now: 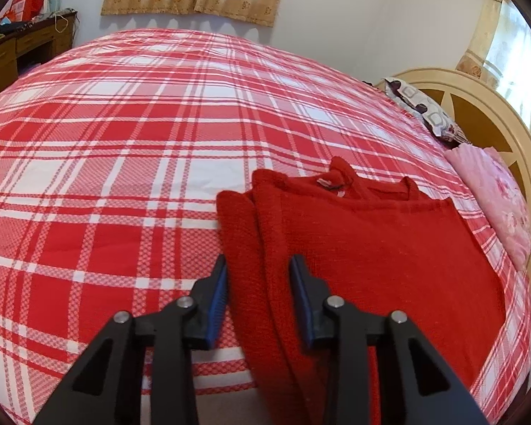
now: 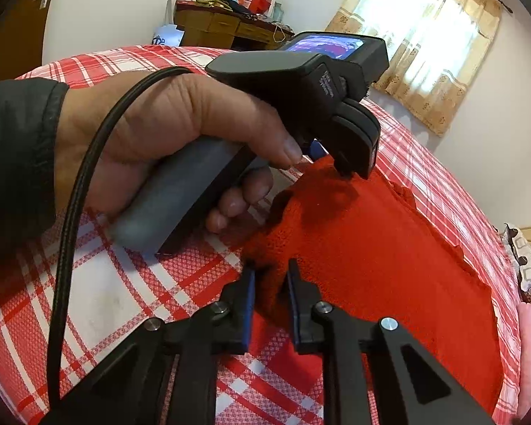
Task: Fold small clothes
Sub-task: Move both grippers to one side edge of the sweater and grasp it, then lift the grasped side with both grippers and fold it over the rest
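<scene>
Red knitted sweater (image 1: 371, 248) lies on the plaid bedspread (image 1: 124, 141), near the headboard (image 1: 492, 117) end of the bed, its sides already folded in so that it forms a long narrow panel with the collar pointing away from me. My left gripper (image 1: 258, 276) straddles the thick folded edge at the hem end of the sweater, its fingers (image 1: 218, 283) narrowed around the knit; whether the pads have bitten yet I cannot tell. My right gripper (image 2: 270, 283) sits at the neighbouring hem corner, its fingers drawn close on the bunched edge and apparently pinching it. In the right wrist view my left hand (image 2: 166, 141) grips its handle just beside the sweater, a black cable (image 2: 74, 212) looping from it. A patterned pillow (image 1: 421, 109) and a pink one (image 1: 495, 198) rest beyond the sweater, against the headboard. I judge the step in hand to be seizing the hem for the crosswise fold. Next, both grips need to be firm, then lifted together and carried toward the collar, keeping the edge level.
</scene>
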The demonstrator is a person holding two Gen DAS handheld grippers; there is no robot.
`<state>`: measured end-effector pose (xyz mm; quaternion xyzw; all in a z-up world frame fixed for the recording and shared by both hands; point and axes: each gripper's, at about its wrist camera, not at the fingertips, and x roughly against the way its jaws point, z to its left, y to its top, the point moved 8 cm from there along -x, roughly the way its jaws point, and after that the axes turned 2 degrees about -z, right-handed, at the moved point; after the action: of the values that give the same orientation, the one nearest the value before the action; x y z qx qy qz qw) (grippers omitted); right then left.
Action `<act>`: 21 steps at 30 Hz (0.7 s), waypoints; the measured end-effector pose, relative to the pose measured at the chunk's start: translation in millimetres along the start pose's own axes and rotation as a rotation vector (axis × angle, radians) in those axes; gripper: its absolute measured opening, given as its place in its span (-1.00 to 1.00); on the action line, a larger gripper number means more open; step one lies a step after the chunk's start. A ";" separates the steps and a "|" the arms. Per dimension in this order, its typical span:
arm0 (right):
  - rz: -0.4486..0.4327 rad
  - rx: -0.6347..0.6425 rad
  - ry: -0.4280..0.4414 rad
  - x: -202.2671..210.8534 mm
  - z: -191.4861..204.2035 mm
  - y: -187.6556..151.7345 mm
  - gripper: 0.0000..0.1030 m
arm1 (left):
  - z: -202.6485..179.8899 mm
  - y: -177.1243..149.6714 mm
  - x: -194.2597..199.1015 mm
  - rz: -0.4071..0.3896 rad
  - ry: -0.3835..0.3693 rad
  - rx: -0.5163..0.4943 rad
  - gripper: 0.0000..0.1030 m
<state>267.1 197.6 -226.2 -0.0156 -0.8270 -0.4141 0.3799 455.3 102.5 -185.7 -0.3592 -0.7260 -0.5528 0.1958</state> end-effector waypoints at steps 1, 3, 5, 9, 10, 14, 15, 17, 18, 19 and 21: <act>0.000 0.000 0.002 -0.1 0.4 -0.1 -0.70 | 0.3 0.1 0.1 0.000 -0.006 0.005 -0.32; 0.000 -0.002 0.009 -0.3 -0.1 -0.6 -0.71 | -1.4 0.0 -0.8 0.003 -0.020 0.006 -0.47; 0.006 -0.029 0.038 -0.4 -2.7 -1.6 -0.71 | -3.3 0.0 -1.0 0.005 -0.024 0.002 -0.54; 0.019 -0.159 0.135 3.3 -19.2 -2.2 -0.78 | -6.4 0.1 -1.3 0.015 -0.037 -0.004 -0.66; 0.015 -0.190 0.155 6.2 -24.0 -2.0 -0.78 | -5.8 0.5 -0.9 0.022 -0.045 0.006 -0.66; -0.027 -0.237 0.178 23.4 -38.7 -1.8 -0.82 | -3.3 2.8 -0.2 0.039 -0.073 0.070 -0.72; -0.038 -0.242 0.177 28.5 -42.7 -2.4 -0.84 | -4.3 3.4 0.6 0.044 -0.072 0.078 -0.72; -0.057 -0.264 0.182 38.9 -51.7 -4.1 -0.87 | -8.1 5.2 2.5 0.049 -0.064 0.080 -0.73; -0.065 -0.278 0.184 43.1 -56.6 -5.5 -0.87 | -10.6 7.0 4.7 0.048 -0.061 0.081 -0.73; -0.076 -0.297 0.187 48.9 -64.3 -6.5 -0.87 | -13.0 9.3 7.3 0.047 -0.061 0.083 -0.73; -0.091 -0.327 0.192 56.9 -75.0 -10.8 -0.88 | -16.8 14.4 13.0 0.038 -0.064 0.097 -0.73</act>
<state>269.2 121.8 -169.3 -0.0001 -0.7084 -0.5595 0.4302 455.4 92.5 -162.0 -0.3805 -0.7510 -0.5013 0.2000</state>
